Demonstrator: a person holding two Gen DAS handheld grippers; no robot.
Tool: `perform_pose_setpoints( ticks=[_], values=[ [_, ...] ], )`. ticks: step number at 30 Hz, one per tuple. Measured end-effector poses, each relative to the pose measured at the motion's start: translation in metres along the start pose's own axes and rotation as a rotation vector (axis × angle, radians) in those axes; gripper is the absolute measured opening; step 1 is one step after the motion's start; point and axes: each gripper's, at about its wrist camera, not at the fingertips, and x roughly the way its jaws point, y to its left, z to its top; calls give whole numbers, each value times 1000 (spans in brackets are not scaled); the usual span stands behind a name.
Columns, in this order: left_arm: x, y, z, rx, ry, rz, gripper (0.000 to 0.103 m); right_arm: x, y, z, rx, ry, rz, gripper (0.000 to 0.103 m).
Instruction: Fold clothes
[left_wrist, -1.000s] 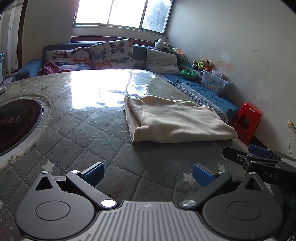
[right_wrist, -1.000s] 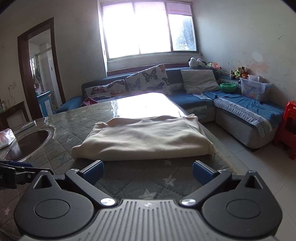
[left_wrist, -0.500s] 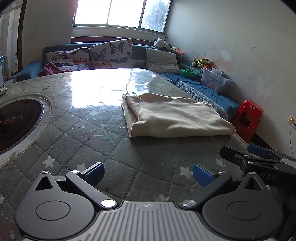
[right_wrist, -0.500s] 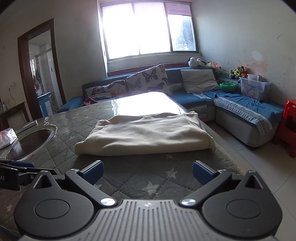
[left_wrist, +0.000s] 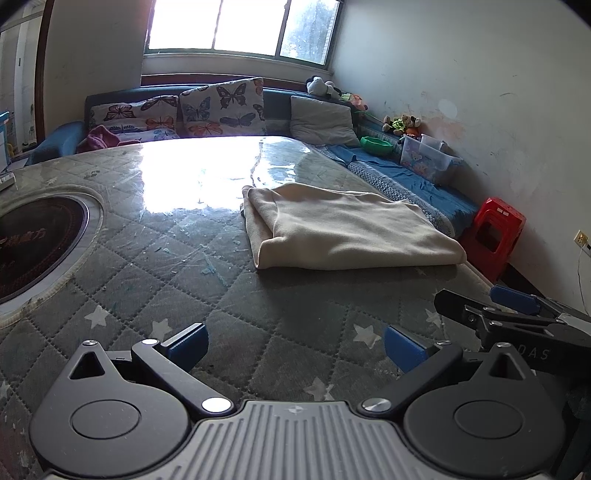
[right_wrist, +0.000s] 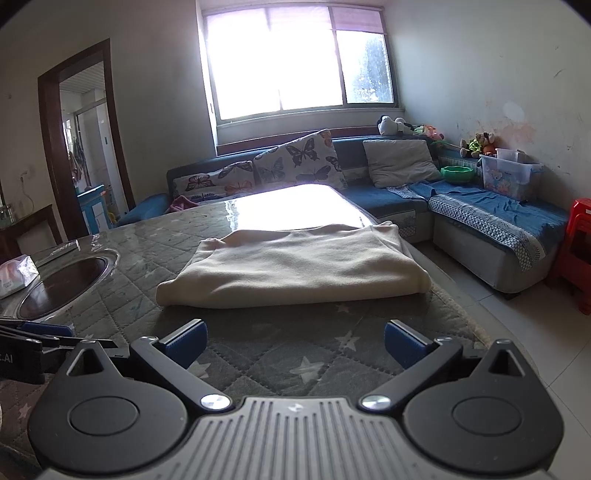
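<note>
Cream garment (left_wrist: 347, 229) is seen folded flat on quilted surface (left_wrist: 177, 288), near its right edge. Left tongs (left_wrist: 295, 341) and right tongs (right_wrist: 293, 341) are held open, empty, clear of it. Folding judged essentially done.

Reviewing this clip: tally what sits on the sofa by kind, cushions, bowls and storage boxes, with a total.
Butterfly-print cushions: 2
Plain grey cushion: 1
Green bowl: 1
Clear storage boxes: 2, the larger and a smaller one behind it
Total: 6
</note>
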Motion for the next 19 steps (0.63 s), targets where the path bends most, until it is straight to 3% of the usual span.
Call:
perform_pose_setpoints(
  ticks=[19],
  values=[
    [-9,-6,-5,17,-21,10,103,-9,3,-3,-2,-19,6,103]
  ],
)
